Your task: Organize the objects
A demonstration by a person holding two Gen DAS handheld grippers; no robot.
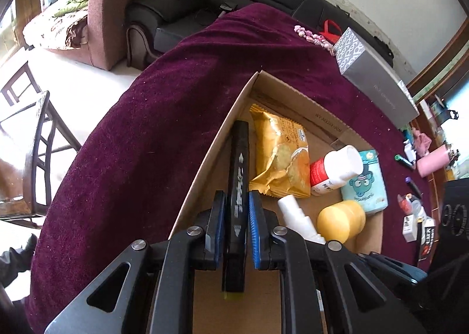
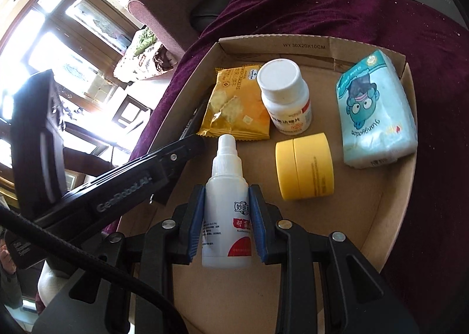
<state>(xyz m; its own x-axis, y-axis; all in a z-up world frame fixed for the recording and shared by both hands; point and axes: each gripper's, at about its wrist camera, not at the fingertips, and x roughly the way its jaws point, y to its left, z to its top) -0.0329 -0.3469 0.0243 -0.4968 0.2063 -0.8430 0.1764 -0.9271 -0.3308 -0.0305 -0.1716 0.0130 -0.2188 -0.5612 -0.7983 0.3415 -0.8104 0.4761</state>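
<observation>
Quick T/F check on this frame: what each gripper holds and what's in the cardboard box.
1. The right gripper is closed on a white spray bottle. True.
2. The left gripper is empty. False: its jaws clamp a black marker.
3. The yellow jar lies on its side in the cardboard box. True.
4. The tissue pack sits outside the box on the cloth. False: it is inside, by the right wall.
5. The pill bottle has a red cap. False: white cap.

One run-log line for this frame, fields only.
left gripper: shut on black marker | right gripper: shut on spray bottle | both over cardboard box | inside: cracker packet, pill bottle, yellow jar, tissue pack
</observation>
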